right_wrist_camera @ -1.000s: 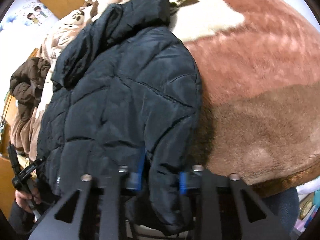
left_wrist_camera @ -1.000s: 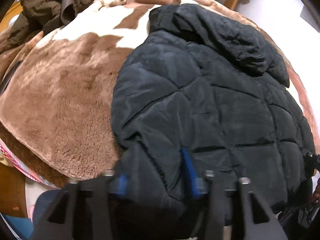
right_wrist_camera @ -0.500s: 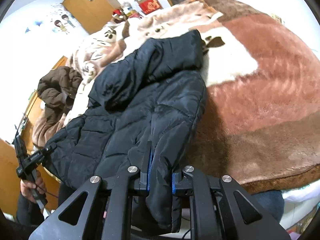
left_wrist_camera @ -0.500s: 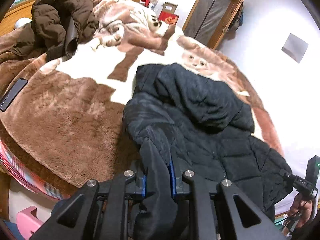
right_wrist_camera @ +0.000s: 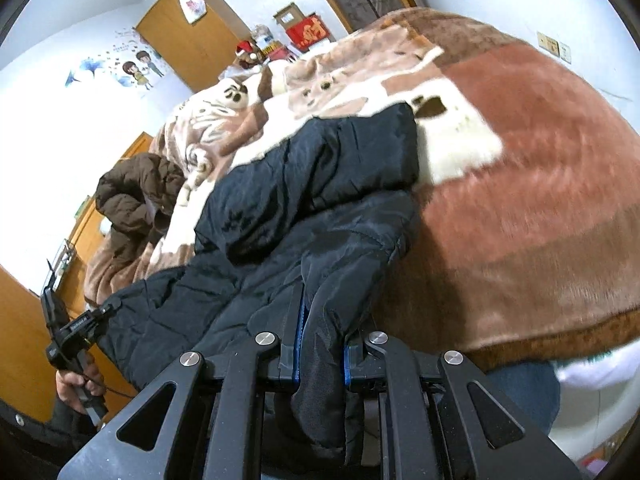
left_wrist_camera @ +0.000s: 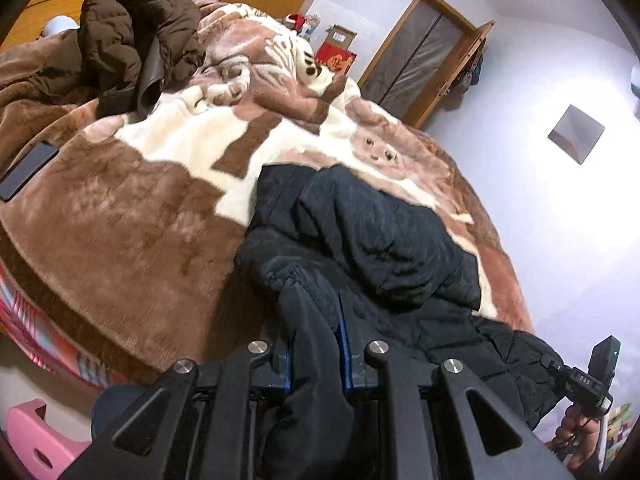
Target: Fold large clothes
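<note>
A black quilted puffer jacket (left_wrist_camera: 380,240) lies on the bed with its hood at the far end. My left gripper (left_wrist_camera: 316,344) is shut on a fold of the jacket's near left edge, which is raised off the blanket. My right gripper (right_wrist_camera: 322,340) is shut on the near right edge of the same jacket (right_wrist_camera: 312,184), with fabric hanging down between the blue pads. Each view shows the other gripper at its edge, held in a hand: the right gripper (left_wrist_camera: 596,376) and the left gripper (right_wrist_camera: 68,336).
A plush brown and cream blanket (left_wrist_camera: 120,220) covers the bed. A brown jacket (left_wrist_camera: 132,32) is heaped at the far left, and a dark phone (left_wrist_camera: 28,168) lies near the left edge. A pink stool (left_wrist_camera: 36,432) stands on the floor below.
Both grippers closed on the jacket's near edge and rose, lifting that edge off the blanket. Both views now look farther across the bed.
</note>
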Demonstrator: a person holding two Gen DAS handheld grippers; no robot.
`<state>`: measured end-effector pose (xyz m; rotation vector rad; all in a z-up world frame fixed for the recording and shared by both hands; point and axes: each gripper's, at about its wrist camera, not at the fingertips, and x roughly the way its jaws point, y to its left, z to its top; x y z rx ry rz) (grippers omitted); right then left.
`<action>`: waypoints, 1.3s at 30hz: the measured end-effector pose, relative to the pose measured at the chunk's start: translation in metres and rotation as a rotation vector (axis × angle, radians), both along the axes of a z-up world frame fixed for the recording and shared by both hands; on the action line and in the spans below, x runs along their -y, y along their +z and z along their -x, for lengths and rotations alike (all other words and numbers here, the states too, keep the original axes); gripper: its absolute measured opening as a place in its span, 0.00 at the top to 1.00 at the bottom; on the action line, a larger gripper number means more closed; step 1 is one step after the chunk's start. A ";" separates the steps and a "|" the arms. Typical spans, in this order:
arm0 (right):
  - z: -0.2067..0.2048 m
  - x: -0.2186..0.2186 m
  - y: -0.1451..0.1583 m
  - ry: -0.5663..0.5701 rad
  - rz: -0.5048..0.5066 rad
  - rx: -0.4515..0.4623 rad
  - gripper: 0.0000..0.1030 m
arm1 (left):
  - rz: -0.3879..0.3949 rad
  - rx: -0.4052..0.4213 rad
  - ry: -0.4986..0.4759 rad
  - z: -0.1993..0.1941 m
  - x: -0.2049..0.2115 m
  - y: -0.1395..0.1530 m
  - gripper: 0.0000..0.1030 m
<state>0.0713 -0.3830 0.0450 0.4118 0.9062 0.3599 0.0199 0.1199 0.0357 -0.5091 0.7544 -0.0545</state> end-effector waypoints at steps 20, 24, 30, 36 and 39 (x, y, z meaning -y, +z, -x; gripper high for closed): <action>-0.132 -0.008 0.044 -0.028 0.006 0.060 0.86 | 0.000 0.066 0.040 -0.123 -0.020 0.031 0.83; -0.165 -0.011 0.039 -0.034 0.011 0.032 0.86 | -0.014 0.039 0.039 -0.158 -0.023 0.025 0.83; -0.221 -0.015 0.021 -0.050 0.030 -0.042 0.86 | -0.048 -0.015 0.038 -0.215 -0.021 0.010 0.82; -0.270 -0.021 -0.010 -0.061 0.077 -0.137 0.85 | -0.095 -0.095 0.030 -0.267 -0.017 -0.020 0.82; -0.291 -0.024 -0.026 -0.064 0.087 -0.188 0.85 | -0.099 -0.131 0.030 -0.285 -0.018 -0.037 0.82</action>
